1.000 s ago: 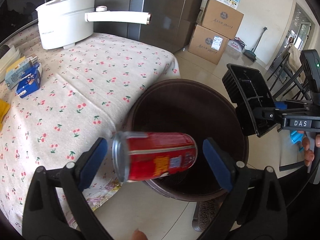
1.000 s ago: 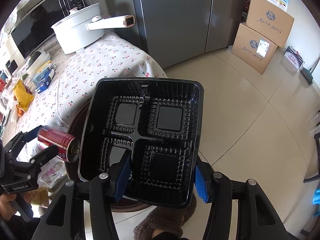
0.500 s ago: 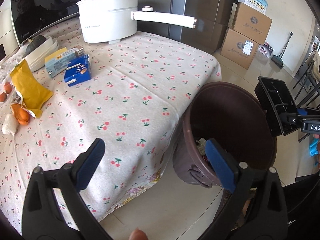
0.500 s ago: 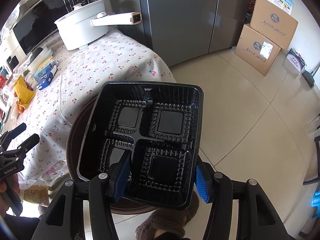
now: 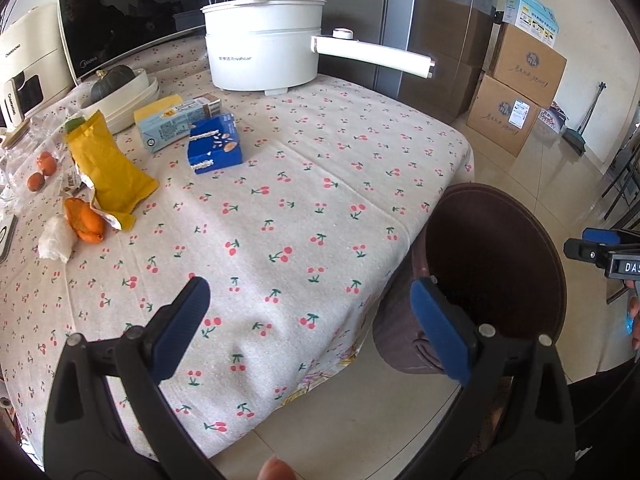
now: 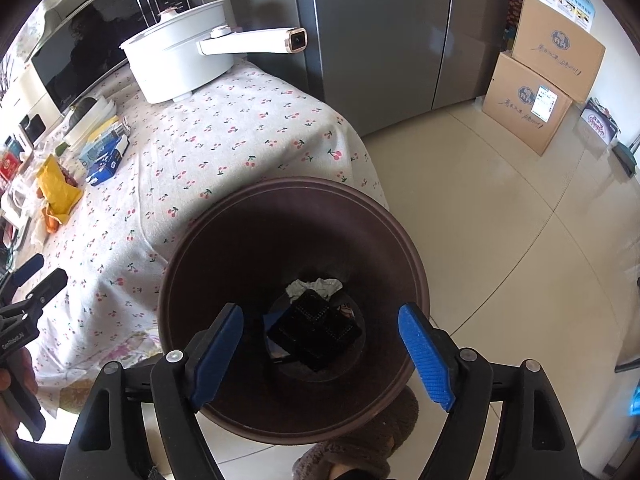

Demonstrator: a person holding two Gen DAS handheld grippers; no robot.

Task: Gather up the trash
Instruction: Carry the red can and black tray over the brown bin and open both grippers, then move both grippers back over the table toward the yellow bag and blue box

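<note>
The right hand-held gripper (image 6: 320, 344) hangs over the brown trash bin (image 6: 404, 240), its jaws opening with nothing between them. The black food tray (image 6: 316, 330) lies at the bin's bottom beside crumpled paper (image 6: 314, 286). The left hand-held gripper (image 5: 306, 318) is spread wide and empty above the bench (image 5: 304, 184), where a yellow wrapper (image 5: 106, 164) and 2 cartons remain.

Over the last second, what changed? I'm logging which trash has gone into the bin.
The red drink can that the left gripper held over the round brown plastic bin is gone from its open fingers. The right gripper let go of the black compartmented plastic tray, which now lies at the bin's bottom; its fingers are opening, nothing between them. The left view swung toward the table. The table items stayed put.
</note>
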